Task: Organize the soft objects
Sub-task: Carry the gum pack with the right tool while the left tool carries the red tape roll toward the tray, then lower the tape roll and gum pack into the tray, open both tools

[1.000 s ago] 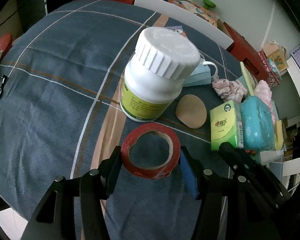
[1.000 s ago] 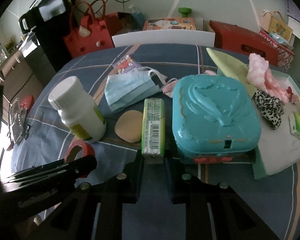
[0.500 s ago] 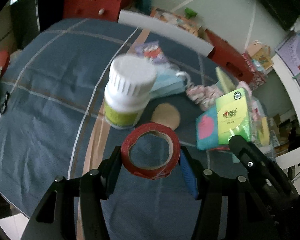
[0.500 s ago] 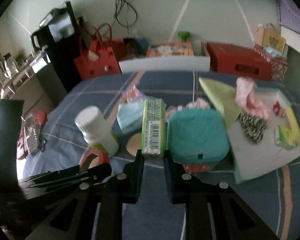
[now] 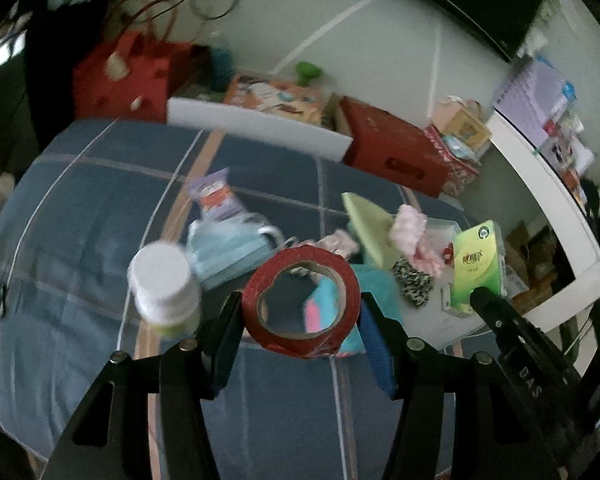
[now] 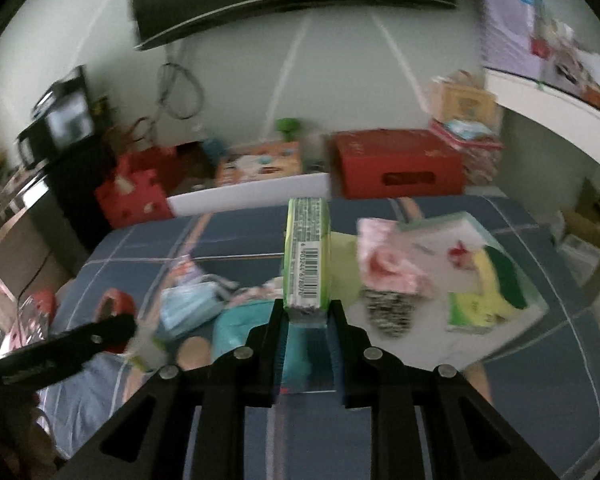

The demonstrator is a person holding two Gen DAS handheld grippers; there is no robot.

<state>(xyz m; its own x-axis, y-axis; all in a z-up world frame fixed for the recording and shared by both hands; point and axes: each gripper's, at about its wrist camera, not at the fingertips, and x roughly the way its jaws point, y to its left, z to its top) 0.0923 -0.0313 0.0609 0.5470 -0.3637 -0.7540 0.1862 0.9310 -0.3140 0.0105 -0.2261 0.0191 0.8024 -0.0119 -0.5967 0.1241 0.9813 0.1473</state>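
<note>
A blue plaid cloth (image 5: 80, 216) covers the table; red boxes (image 6: 396, 162) stand at 12 o'clock by the wall. The left gripper (image 5: 300, 312) clamps a red tape roll (image 5: 302, 306). The right gripper (image 6: 307, 314), narrow, pinches a green tissue pack (image 6: 307, 252) above the tray (image 6: 512, 276) at 2 o'clock.

Bottle (image 5: 165, 285) left of mask (image 5: 230, 250); tray (image 6: 496, 276) at table's (image 6: 560, 340) right.

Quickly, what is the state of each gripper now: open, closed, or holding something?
Left gripper: closed on the red tape roll.
Right gripper: closed on the green tissue pack.
</note>
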